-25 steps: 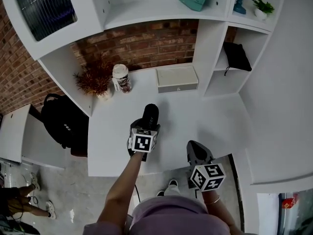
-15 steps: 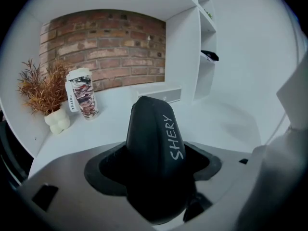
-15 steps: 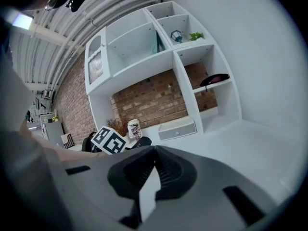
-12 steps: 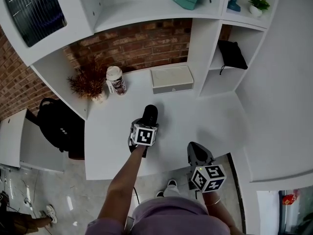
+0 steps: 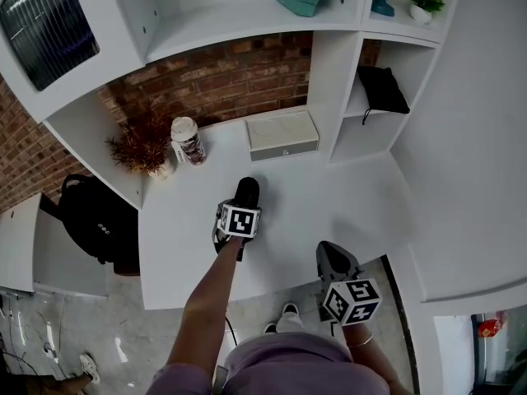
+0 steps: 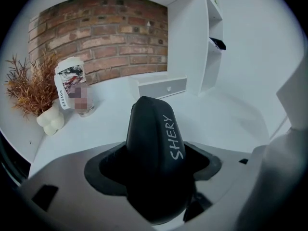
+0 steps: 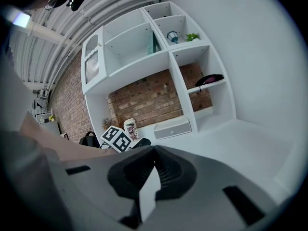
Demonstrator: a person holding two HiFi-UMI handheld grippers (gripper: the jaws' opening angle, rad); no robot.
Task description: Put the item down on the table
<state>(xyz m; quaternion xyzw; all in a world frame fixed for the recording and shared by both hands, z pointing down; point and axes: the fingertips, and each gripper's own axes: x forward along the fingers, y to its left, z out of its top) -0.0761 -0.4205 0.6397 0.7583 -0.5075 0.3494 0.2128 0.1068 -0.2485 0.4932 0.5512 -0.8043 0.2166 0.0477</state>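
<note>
1. A dried plant (image 5: 138, 142) and a coffee cup (image 5: 187, 141) stand at the bench's (image 5: 329, 204) back left corner.
2. Left of the bench's middle, the left gripper (image 5: 240, 211) has its jaws clamped on the black item (image 6: 154, 143) lettered "SHERY".
3. A white box (image 5: 282, 134) sits against the back edge.
4. At the front edge, the right gripper (image 7: 153, 170) has its jaws together, with nothing between them.

"SHERY" in white caps along the black case (image 6: 153, 143), "COFFEE" running vertically down the white cup (image 6: 67, 78) label, other print on the cup too small to read
</note>
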